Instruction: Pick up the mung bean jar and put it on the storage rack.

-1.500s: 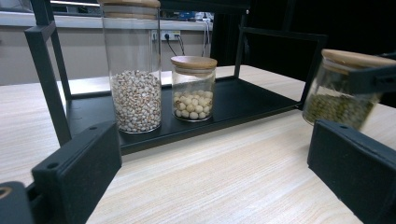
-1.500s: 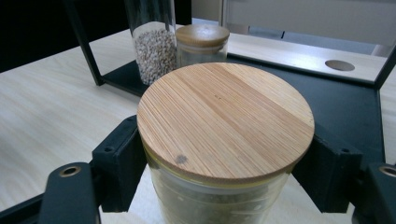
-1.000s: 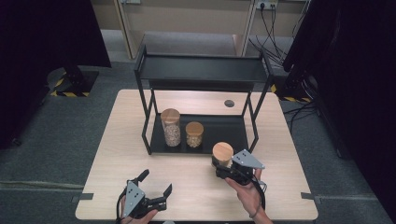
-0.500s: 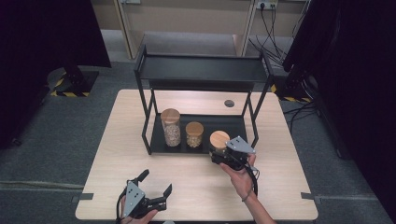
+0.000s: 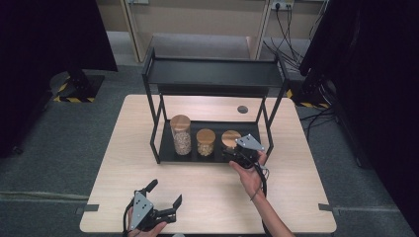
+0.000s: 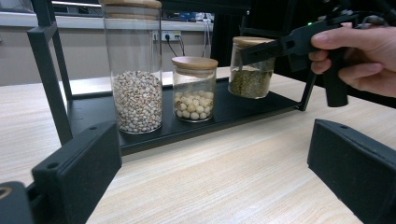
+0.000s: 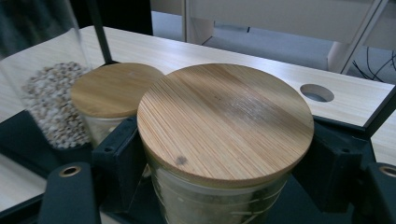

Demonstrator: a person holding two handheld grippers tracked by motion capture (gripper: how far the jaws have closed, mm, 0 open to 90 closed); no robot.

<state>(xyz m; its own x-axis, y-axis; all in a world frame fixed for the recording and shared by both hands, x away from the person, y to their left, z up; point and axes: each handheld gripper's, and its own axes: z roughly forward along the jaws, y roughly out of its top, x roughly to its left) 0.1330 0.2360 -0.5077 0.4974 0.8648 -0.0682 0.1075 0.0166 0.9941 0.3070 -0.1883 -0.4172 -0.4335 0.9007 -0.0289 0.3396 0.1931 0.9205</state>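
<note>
Jar of green beans [image 6: 251, 70], bamboo lid on, sits at the right end of the black rack's lower tray [image 5: 167, 154], and the right tool [image 5: 240, 154] has its jaws clamped on the glass just below the lid. In the right gripper view the lid is dead centre with a black jaw hugging each side. Beside it stands the short jar of pale beans [image 5: 205, 142], and further left the tall jar of small grains [image 5: 181, 134], all three in a row under the top shelf. The base looks to be resting on the tray, though I can't tell for certain. Down at the near edge of the desk [image 5: 296, 197], the left tool [image 5: 164, 199] is spread wide, holding nothing, well apart from the rack. Judging the step as a placement, the thing to get right is letting the base settle flat before the jaws ease apart, then drawing the tool straight back toward the person. A sideways swing risks nudging the short jar, and the rack's right post [image 5: 267, 126] stands near the hand [image 5: 249, 173].
</note>
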